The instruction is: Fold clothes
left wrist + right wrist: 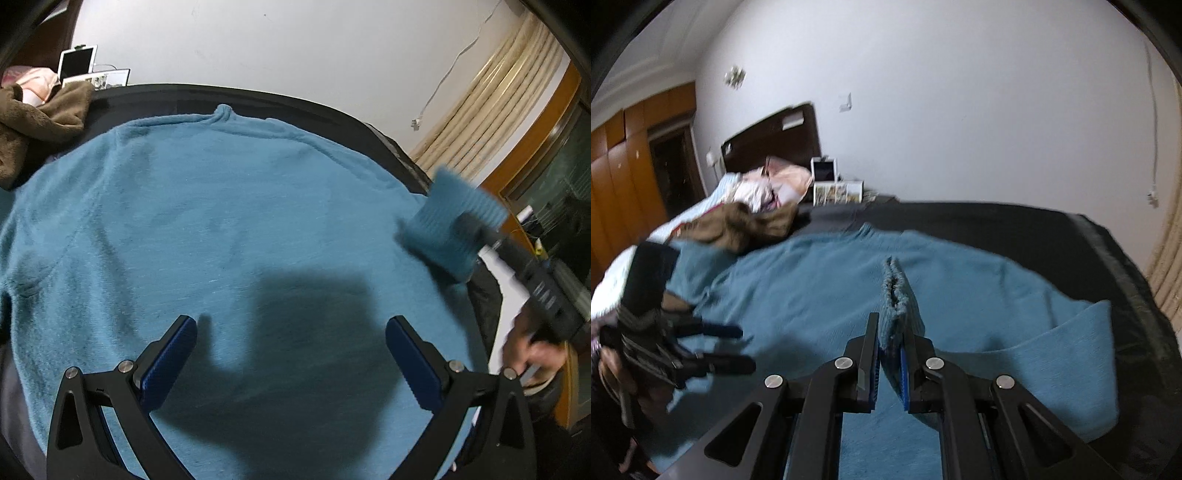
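A blue fuzzy sweater (229, 221) lies spread flat on a dark cover, collar at the far side. My left gripper (291, 325) hovers open and empty just above the sweater's body; it also shows at the left of the right wrist view (738, 347). My right gripper (891, 321) is shut on the ribbed sleeve cuff (897, 295) and holds it up over the body, the sleeve (1052, 354) trailing to the right. In the left wrist view the lifted cuff (447, 225) and right gripper (476, 229) are blurred at the right.
A brown fleece garment (37, 122) lies heaped at the far left edge of the dark cover (1052, 236). Pink bedding (775, 181), a headboard and small boxes (834, 184) stand behind. A curtain (491, 110) and wooden frame are at the right.
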### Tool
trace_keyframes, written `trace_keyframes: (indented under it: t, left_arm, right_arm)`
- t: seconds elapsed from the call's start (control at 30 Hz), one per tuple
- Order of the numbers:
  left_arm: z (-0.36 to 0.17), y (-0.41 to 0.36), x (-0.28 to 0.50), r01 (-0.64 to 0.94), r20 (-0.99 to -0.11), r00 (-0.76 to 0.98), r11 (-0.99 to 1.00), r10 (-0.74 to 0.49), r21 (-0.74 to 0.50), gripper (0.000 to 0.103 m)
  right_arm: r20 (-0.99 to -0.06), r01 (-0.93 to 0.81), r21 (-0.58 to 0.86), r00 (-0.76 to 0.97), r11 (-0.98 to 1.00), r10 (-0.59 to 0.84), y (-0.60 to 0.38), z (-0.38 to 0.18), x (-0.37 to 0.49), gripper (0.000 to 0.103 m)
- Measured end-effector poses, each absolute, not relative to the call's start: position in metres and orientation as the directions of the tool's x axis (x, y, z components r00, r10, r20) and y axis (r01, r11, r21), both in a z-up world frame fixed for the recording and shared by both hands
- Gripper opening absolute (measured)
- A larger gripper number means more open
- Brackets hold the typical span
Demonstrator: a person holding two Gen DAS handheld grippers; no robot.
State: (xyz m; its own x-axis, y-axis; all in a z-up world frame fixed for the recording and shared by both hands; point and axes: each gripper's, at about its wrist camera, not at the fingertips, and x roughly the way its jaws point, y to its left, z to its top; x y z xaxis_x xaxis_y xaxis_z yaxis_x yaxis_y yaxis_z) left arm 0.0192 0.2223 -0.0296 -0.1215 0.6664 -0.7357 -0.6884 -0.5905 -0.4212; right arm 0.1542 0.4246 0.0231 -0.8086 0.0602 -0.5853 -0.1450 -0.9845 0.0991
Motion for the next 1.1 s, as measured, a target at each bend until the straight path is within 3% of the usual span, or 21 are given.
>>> trace_keyframes:
  t: [0.2,0.4,0.47,0.5,0.53,0.57,0.77,0.87,1.0,1.1]
  left_arm:
    - [-0.031,0.241,0.013,-0.668,-0.733,-0.052,-0.569,0.679,-0.48,0.102]
    - [-0.037,0.265,0.008,-0.66,-0.748,-0.012,-0.567,0.663,-0.492,0.102]
    - [-0.037,0.27,0.009,-0.661,-0.745,0.002,-0.558,0.667,-0.502,0.102]
    - [-0.037,0.272,0.01,-0.661,-0.744,0.009,-0.554,0.669,-0.506,0.102]
    - [-0.037,0.274,0.01,-0.661,-0.742,0.016,-0.55,0.67,-0.511,0.102]
    - [-0.037,0.276,0.011,-0.661,-0.74,0.023,-0.545,0.672,-0.516,0.102]
    - [-0.038,0.29,0.014,-0.66,-0.73,0.066,-0.519,0.68,-0.543,0.102]
    - [-0.037,0.297,0.016,-0.664,-0.726,0.083,-0.505,0.682,-0.551,0.102]
    - [-0.036,0.312,0.031,-0.73,-0.751,0.05,-0.489,0.659,-0.478,0.102]
    - [-0.036,0.323,0.046,-0.807,-0.787,-0.018,-0.473,0.617,-0.352,0.102]
  right_arm:
    - [-0.65,-0.08,0.113,-0.76,-0.99,-0.013,0.412,-0.008,0.144,0.01]
    - [-0.68,-0.002,0.182,-0.723,-0.983,-0.124,0.411,-0.027,0.143,0.022]
    - [-0.675,-0.001,0.226,-0.721,-0.974,-0.156,0.417,-0.032,0.146,0.03]
    - [-0.664,-0.008,0.26,-0.727,-0.966,-0.173,0.422,-0.033,0.148,0.042]
    - [-0.648,-0.013,0.286,-0.739,-0.958,-0.183,0.428,-0.034,0.151,0.063]
    - [-0.625,-0.009,0.308,-0.756,-0.951,-0.195,0.432,-0.032,0.155,0.069]
    - [-0.528,-0.055,0.335,-0.838,-0.941,-0.139,0.45,-0.021,0.178,0.07]
    - [-0.506,-0.19,0.372,-0.862,-0.909,-0.026,0.469,-0.022,0.187,0.07]
    - [-0.48,-0.365,0.461,-0.869,-0.809,0.119,0.502,-0.028,0.207,0.07]
    - [-0.452,-0.443,0.484,-0.865,-0.755,0.217,0.514,-0.026,0.223,0.07]
